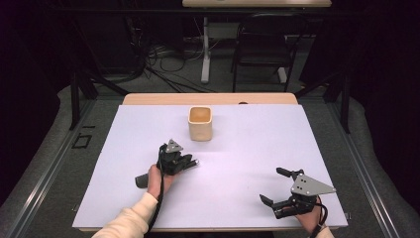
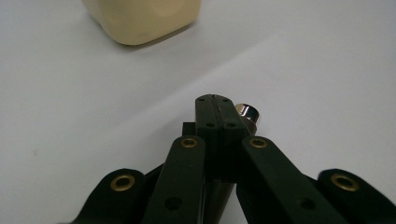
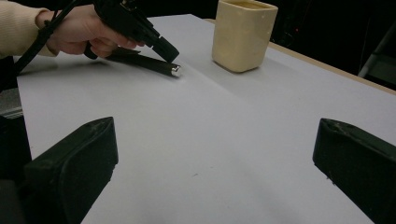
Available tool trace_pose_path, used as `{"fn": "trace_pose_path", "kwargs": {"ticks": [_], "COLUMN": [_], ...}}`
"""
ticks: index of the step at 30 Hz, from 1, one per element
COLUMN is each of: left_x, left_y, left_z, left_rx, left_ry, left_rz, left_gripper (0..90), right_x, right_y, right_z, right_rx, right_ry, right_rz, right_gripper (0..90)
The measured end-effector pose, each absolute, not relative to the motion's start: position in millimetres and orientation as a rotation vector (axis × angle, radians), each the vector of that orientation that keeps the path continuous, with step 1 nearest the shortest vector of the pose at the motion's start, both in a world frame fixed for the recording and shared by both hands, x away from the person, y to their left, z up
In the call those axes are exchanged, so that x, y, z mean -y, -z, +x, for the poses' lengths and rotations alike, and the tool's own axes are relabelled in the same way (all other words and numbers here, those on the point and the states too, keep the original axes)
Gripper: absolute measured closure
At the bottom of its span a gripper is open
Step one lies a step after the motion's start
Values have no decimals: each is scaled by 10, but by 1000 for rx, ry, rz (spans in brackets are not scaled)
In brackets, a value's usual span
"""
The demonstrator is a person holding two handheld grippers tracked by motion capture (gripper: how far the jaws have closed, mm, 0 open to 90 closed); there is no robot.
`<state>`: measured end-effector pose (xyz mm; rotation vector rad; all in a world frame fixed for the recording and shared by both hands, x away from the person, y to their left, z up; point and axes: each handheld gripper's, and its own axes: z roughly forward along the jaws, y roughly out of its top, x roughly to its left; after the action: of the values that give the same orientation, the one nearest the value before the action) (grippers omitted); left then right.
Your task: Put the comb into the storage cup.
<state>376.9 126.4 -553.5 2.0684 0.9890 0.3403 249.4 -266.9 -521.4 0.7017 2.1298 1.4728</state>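
The high view shows the left gripper [image 1: 190, 161] low over the white tabletop [image 1: 237, 148], its jaws pressed together beside a slim black pen-like rod [image 1: 141, 181] that lies flat under the hand. The rod's shiny metal tip [image 2: 247, 112] peeks out just to one side of the closed jaws in the left gripper view, so the jaws look shut next to the rod rather than on it, though I cannot be sure whether they nip its edge. In the right gripper view the rod [image 3: 144, 62] rests on the surface with its silver end pointing toward the cream cup [image 3: 243, 35]. I judge the step in hand to be the pick-up of the rod, probably to stand it in the cup [image 1: 200, 123], which sits upright near the far edge, well apart from the hand. The next move calls for parting the jaws, settling them across the rod's body and closing firmly, since a thin round rod can roll away. The right gripper [image 1: 277, 191] waits near the front right corner, jaws wide apart and holding nothing. Nothing lies between rod and cup; the path looks free.
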Motion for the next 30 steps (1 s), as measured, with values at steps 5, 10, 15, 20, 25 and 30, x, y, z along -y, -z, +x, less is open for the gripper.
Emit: {"fn": "trace_pose_path", "kwargs": {"ticks": [5,10,15,20,25,30], "left_x": [-1268,-1268,-1266,-1269,-1278,-1272], "left_y": [5545,5549,5548,5549,5543,5535], "left_z": [3767,3765,3757,3751,3734,3715], "left_rx": [-984,-979,-976,-966,-964,-946], "left_ry": [-338,-325,-317,-288,-274,-266], "left_rz": [2070,2076,2088,2097,2097,2115], "left_gripper": [900,900,900,900,900,900], "right_x": [2667,2666,2668,2671,2676,2668], "right_y": [5214,5215,5215,5215,5210,5212], "right_z": [2494,2495,2494,2494,2490,2493], "right_rx": [-2131,-2131,-2132,-2129,-2132,-2130], "right_ry": [-1471,-1471,-1472,-1474,-1471,-1474], "right_rz": [702,702,704,703,702,701], "right_gripper": [0,0,0,0,0,0]}}
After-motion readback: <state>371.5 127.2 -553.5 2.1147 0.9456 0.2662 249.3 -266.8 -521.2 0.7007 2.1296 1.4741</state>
